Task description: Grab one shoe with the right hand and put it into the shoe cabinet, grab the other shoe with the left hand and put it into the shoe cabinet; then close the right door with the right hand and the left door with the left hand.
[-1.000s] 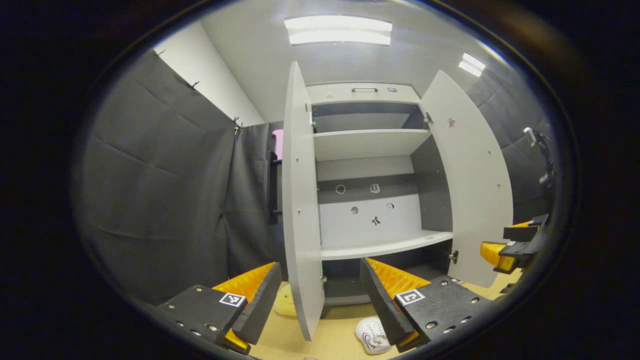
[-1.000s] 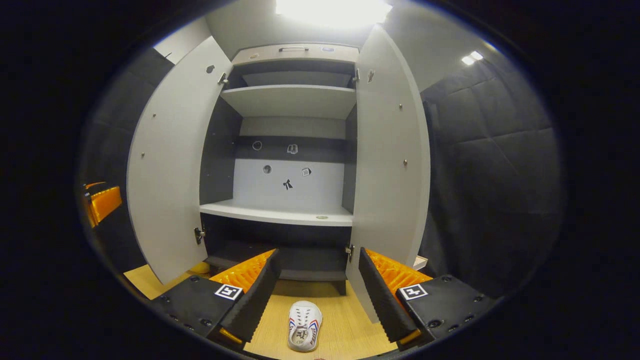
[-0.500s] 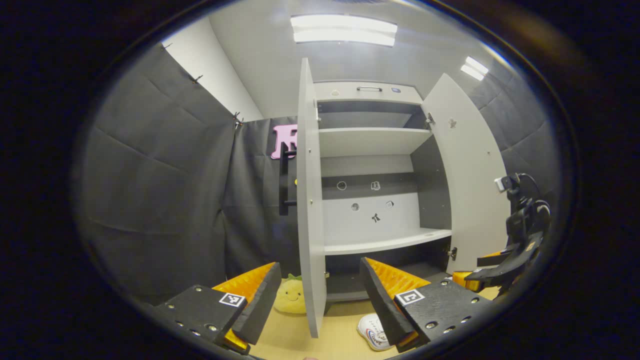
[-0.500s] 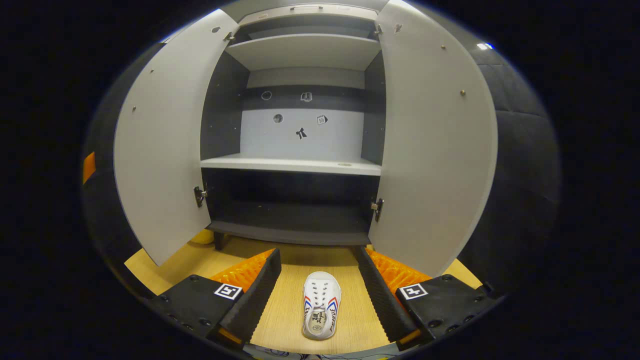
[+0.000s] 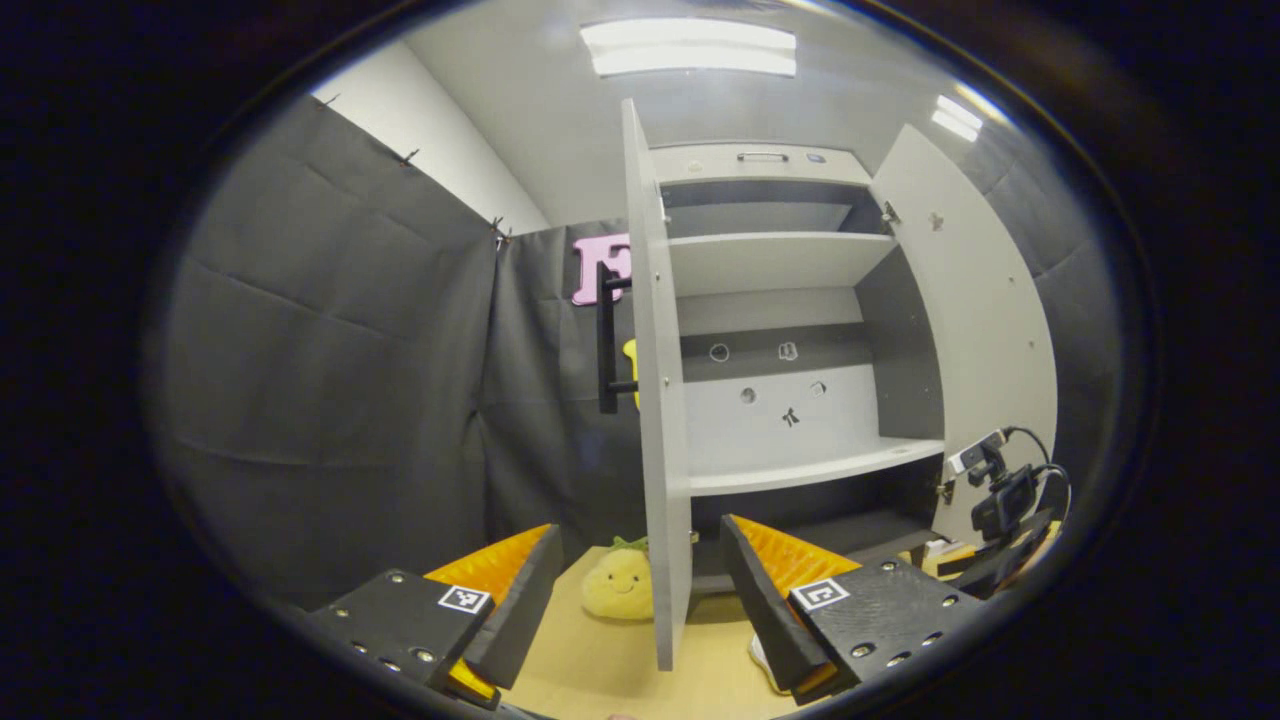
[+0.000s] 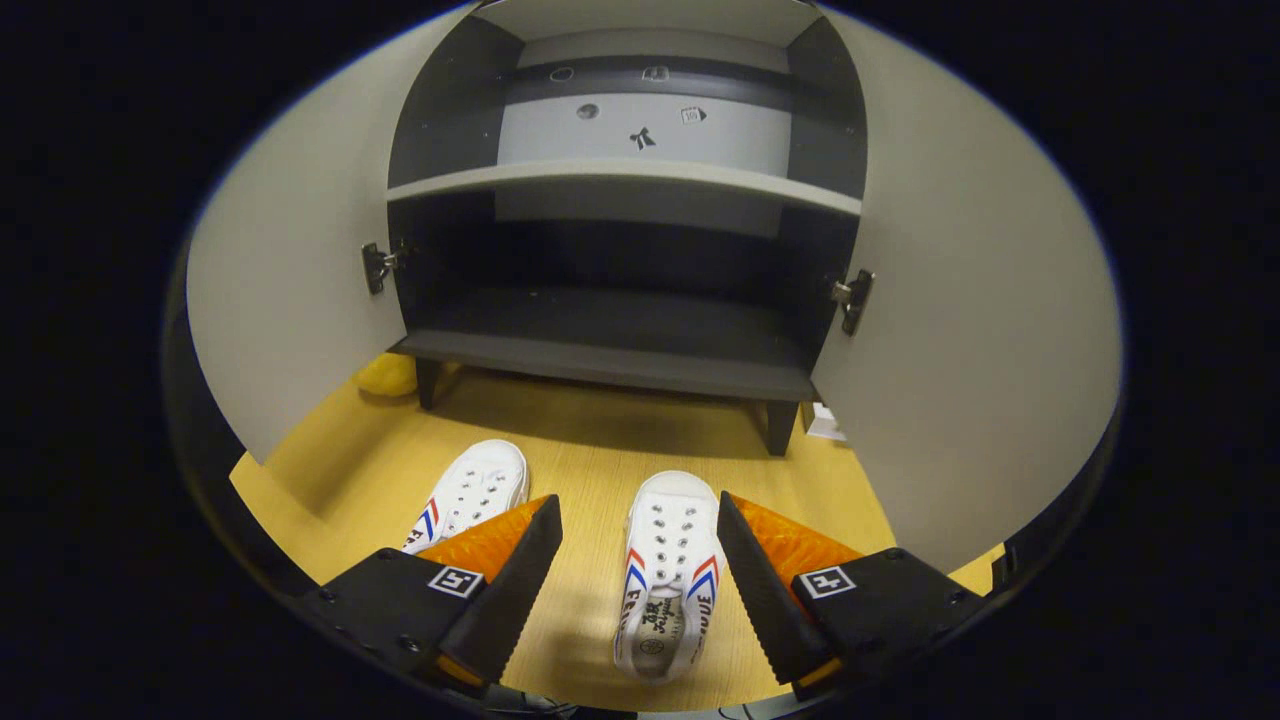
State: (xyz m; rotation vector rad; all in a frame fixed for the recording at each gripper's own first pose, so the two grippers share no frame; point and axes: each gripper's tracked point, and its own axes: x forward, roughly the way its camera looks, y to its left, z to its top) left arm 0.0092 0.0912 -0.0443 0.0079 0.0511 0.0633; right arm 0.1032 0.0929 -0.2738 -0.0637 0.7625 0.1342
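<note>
the right gripper hangs spread over one shoe (toe toward the shoe cabinet), ready to clamp; the left gripper waits, also spread.

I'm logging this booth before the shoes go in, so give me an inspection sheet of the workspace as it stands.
Surface: wooden floor, both shoes on it.
Job's things: right shoe between the right gripper's fingers, untouched; left shoe beside it; shoe cabinet with both doors open, bottom shelf bare.
Clutter: yellow plush toy by the left door.
Grippers: right gripper open over the right shoe; left gripper open, holding nothing.
Cables: black cable on the right gripper's rig.
Surroundings: black cloth walls, ceiling lights.
</note>
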